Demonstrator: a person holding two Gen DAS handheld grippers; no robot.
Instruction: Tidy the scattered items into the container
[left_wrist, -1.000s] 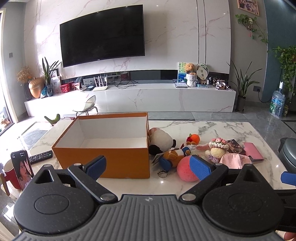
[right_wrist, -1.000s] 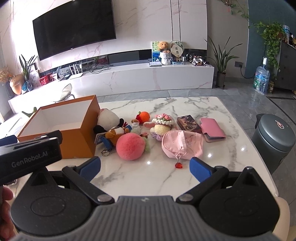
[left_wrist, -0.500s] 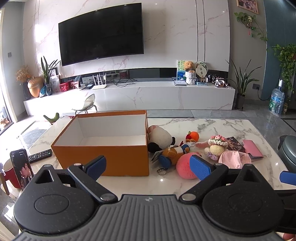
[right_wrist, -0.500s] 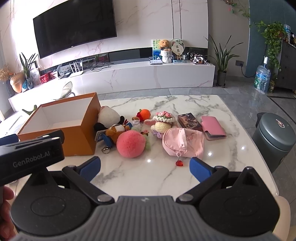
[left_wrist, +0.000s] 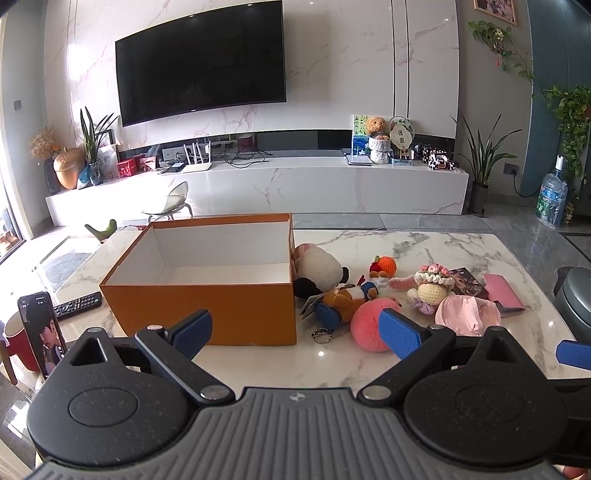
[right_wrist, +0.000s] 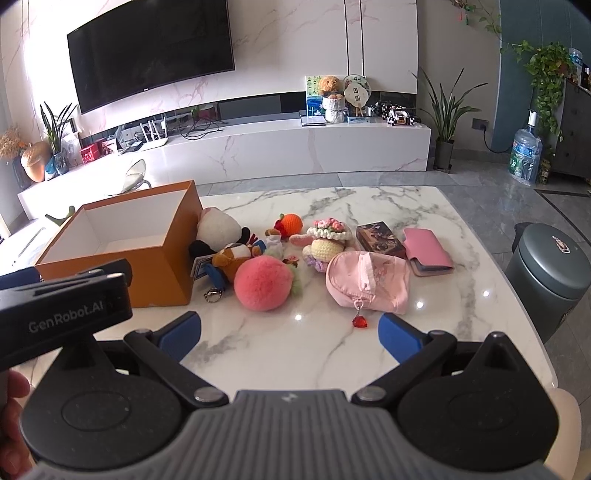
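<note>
Both grippers hang low at the near edge of the marble counter (right_wrist: 369, 206), and nothing is in hand; the left gripper (left_wrist: 295, 330) has its blue fingers (left_wrist: 194, 328) spread wide and empty, lined up with the near wall of the orange box (left_wrist: 207, 306); the right gripper (right_wrist: 290, 330) is just as wide, its fingers (right_wrist: 400, 336) bare, hovering over open marble short of the toys; the box sits open on the left half of the counter, white inside, with nothing visible in it; pressed against its right wall is a black-and-white plush (right_wrist: 218, 230), and in front of that a brown keychain toy (right_wrist: 231, 258) with its ring lying on the marble; a fluffy pink ball (right_wrist: 264, 282) sits just beside it, nearest the left gripper's right finger in the left wrist view; behind come a small orange crochet fruit (right_wrist: 290, 223) and a crochet doll with a flower hat (right_wrist: 327, 240); to the right lies a pink pouch (right_wrist: 369, 282) with a red charm (right_wrist: 360, 322) dangling toward the right gripper; past it a dark patterned box (right_wrist: 380, 240) and a pink wallet (right_wrist: 428, 251) lie touching; off the far left, a remote (left_wrist: 77, 304), a phone (left_wrist: 42, 332) and a red mug (left_wrist: 18, 341)
</note>
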